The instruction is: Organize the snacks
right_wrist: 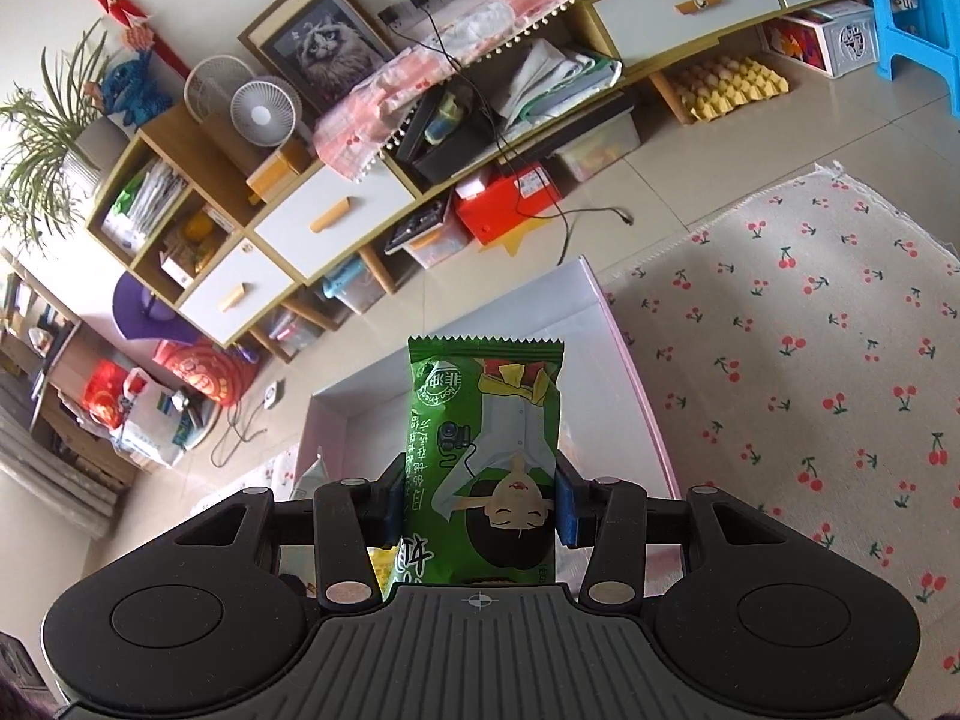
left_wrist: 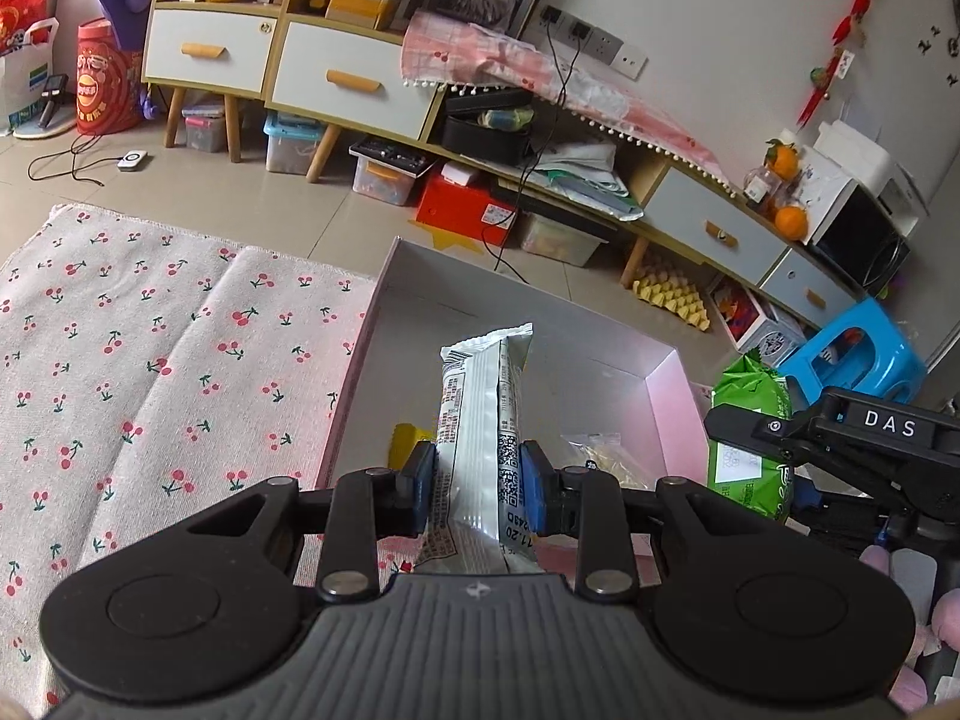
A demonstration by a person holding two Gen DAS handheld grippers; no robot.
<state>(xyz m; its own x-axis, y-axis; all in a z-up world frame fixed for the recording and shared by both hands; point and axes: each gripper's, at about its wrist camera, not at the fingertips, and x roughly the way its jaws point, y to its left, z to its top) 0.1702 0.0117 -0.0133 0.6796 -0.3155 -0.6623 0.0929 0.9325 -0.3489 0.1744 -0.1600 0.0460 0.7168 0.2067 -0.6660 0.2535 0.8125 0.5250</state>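
Observation:
My left gripper [left_wrist: 477,489] is shut on a white and silver snack packet [left_wrist: 480,420] and holds it above a pink-rimmed cardboard box [left_wrist: 666,396]. In the box lie a yellow packet [left_wrist: 405,441] and a clear bag of snacks [left_wrist: 600,453]. My right gripper [right_wrist: 477,501] is shut on a green snack packet [right_wrist: 486,450] over the same box [right_wrist: 636,372]. In the left wrist view the right gripper [left_wrist: 750,450] with the green packet [left_wrist: 747,420] hangs at the box's right side.
The box stands on a cherry-print cloth [left_wrist: 150,360], also in the right wrist view [right_wrist: 810,360]. Beyond is tiled floor, a long low cabinet [left_wrist: 360,78] with storage bins under it, and a blue stool [left_wrist: 852,354].

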